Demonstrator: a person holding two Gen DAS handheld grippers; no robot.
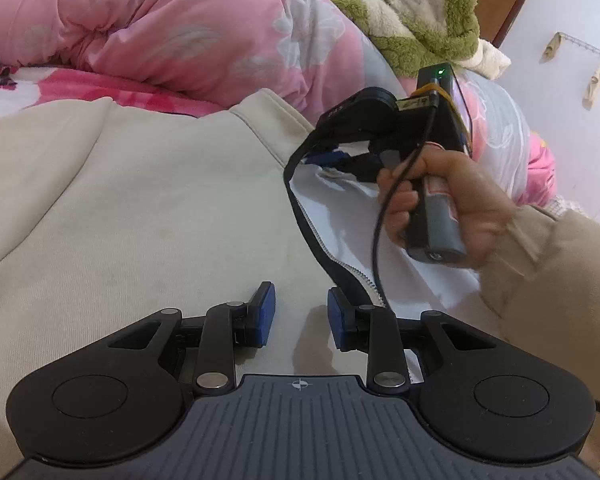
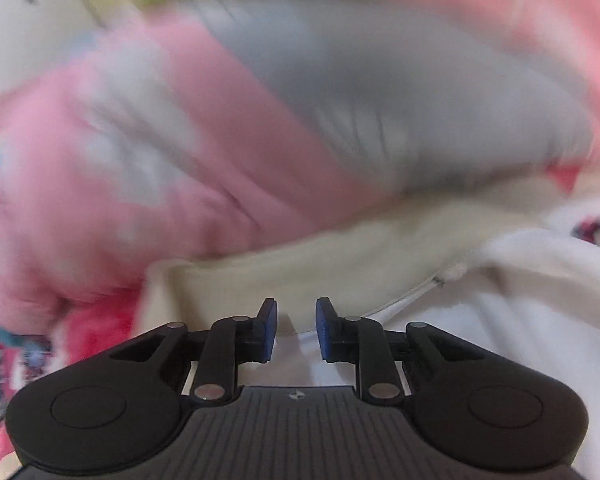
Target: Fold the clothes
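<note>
cream fleece jacket (image 1: 148, 208) spread flat; left gripper (image 1: 301, 314) part open, empty; right gripper (image 2: 296, 326) narrowly apart over its white lining (image 2: 480, 344), empty. advise pinching the hem squarely.

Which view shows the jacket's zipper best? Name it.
The left wrist view: the zipper runs sharp along the dark front edge of the cream jacket. The right wrist view is motion-blurred and shows only cream and white fabric, no clear zipper.
</note>
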